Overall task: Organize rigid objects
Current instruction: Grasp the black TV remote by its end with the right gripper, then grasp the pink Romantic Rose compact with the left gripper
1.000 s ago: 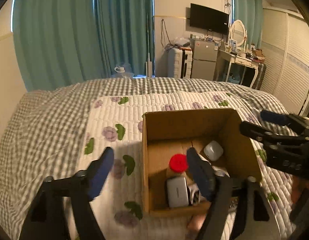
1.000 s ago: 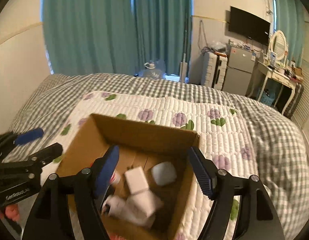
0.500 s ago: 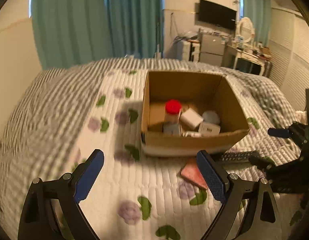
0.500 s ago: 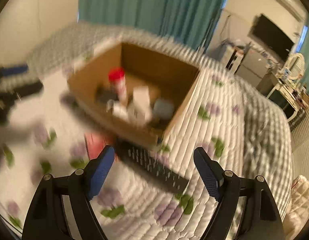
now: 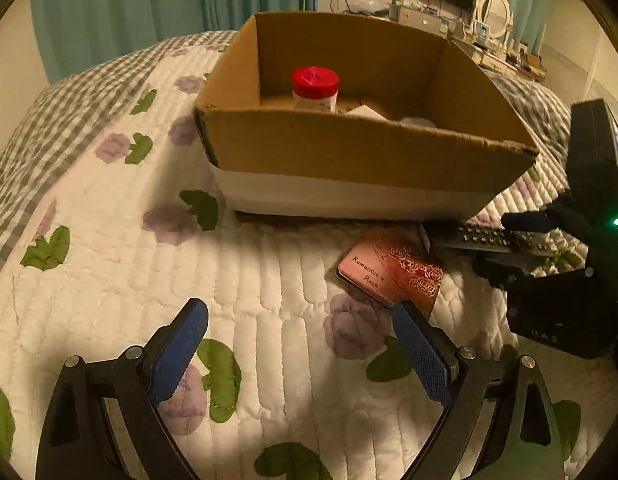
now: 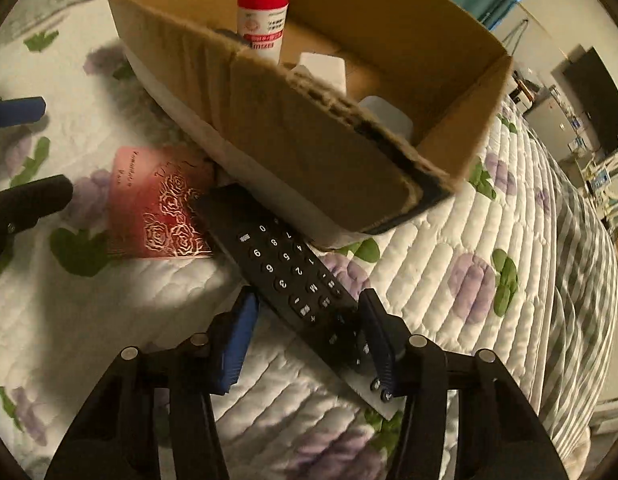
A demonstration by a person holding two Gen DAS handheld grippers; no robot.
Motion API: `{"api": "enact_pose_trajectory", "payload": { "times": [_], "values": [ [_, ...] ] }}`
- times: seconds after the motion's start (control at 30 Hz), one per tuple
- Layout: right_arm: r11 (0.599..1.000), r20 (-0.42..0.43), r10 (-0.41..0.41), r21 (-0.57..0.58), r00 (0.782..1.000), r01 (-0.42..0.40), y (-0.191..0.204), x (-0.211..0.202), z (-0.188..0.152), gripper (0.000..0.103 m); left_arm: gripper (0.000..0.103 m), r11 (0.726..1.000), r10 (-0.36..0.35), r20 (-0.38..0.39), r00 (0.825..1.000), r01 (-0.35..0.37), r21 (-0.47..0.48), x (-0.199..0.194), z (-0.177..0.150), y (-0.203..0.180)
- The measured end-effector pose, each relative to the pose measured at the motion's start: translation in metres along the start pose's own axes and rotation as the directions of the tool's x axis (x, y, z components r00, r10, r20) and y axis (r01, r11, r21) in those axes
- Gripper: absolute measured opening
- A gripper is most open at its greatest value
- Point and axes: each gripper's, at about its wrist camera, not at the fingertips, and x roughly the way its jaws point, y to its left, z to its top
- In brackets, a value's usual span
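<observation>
While the black remote control (image 6: 293,280) lies face up on the quilted bedspread (image 6: 449,240), its white-numbered keys running diagonally away from the camera, the right hand-held gripper (image 6: 309,316) straddles its near end with blue-padded fingers spread on either side; whether the pads touch it cannot be told. Its far end reaches the foot of the cardboard box (image 6: 309,140) and sits against a red tin (image 6: 157,204) embossed with gold roses. Inside the box stand a red-capped white bottle (image 6: 263,20) and some white blocks. From the left wrist, the tin's lettering "Romantic Rose" shows (image 5: 389,270), the remote control (image 5: 481,238) appears edge-on beside the box (image 5: 349,160), and the left hand-held gripper (image 5: 301,344) hangs spread wide and holding nothing above the bedspread (image 5: 109,240).
</observation>
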Motion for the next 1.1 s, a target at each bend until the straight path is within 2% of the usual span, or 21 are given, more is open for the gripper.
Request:
{"api": "enact_pose_trajectory", "payload": {
  "times": [0.03, 0.07, 0.1, 0.2, 0.3, 0.4, 0.5, 0.7, 0.8, 0.9, 1.0, 1.1],
  "values": [
    [1.000, -0.001, -0.016, -0.015, 1.000, 0.016, 0.002, 0.001, 0.000, 0.051, 0.095, 1.000, -0.001, -0.004, 1.000, 0.001, 0.001, 0.001, 0.000, 0.000],
    [0.999, -0.002, -0.028, -0.026, 1.000, 0.028, 0.004, 0.000, -0.001, 0.047, 0.095, 1.000, -0.004, -0.008, 1.000, 0.004, 0.002, 0.001, -0.001, 0.000],
    [0.999, 0.000, -0.031, -0.031, 1.000, 0.031, 0.006, -0.001, -0.001, 0.040, 0.095, 1.000, -0.005, -0.013, 1.000, 0.005, 0.003, 0.001, -0.001, 0.001],
    [0.998, -0.005, -0.027, -0.053, 1.000, 0.027, 0.014, -0.012, -0.006, 0.032, 0.095, 1.000, -0.003, -0.013, 1.000, 0.003, 0.013, -0.002, -0.002, 0.002],
    [1.000, -0.006, 0.014, -0.021, 1.000, -0.014, 0.017, -0.030, -0.010, 0.025, 0.095, 1.000, 0.000, 0.002, 1.000, 0.000, 0.029, -0.009, -0.001, 0.003],
    [0.991, 0.024, 0.096, 0.093, 0.995, -0.098, 0.012, -0.055, -0.017, 0.020, 0.095, 0.999, -0.012, 0.014, 1.000, 0.011, 0.038, -0.013, 0.003, 0.005],
    [0.950, 0.079, 0.163, 0.255, 0.983, -0.178, 0.004, -0.075, -0.029, 0.019, 0.095, 0.999, -0.031, 0.014, 0.999, 0.031, 0.044, -0.012, 0.004, 0.005],
    [0.893, 0.125, 0.092, 0.429, 0.988, -0.138, -0.001, -0.083, -0.040, 0.019, 0.095, 0.993, -0.051, -0.006, 0.999, 0.052, 0.108, -0.003, 0.001, -0.007],
    [0.842, 0.139, 0.069, 0.523, 0.988, -0.132, -0.005, -0.074, -0.047, 0.019, 0.095, 0.986, -0.059, -0.014, 0.998, 0.061, 0.157, 0.003, 0.001, -0.018],
    [0.800, 0.158, 0.078, 0.580, 0.984, -0.156, -0.020, -0.072, -0.051, 0.019, 0.095, 0.975, -0.086, -0.037, 0.996, 0.091, 0.201, 0.014, 0.004, -0.032],
    [0.777, 0.144, 0.089, 0.609, 0.986, -0.159, -0.026, -0.061, -0.050, 0.019, 0.095, 0.970, -0.112, -0.060, 0.992, 0.123, 0.211, 0.028, 0.009, -0.041],
    [0.744, 0.135, 0.110, 0.645, 0.985, -0.172, -0.033, -0.046, -0.053, 0.019, 0.095, 0.969, -0.104, -0.060, 0.993, 0.115, 0.221, 0.039, 0.013, -0.048]
  ]
}}
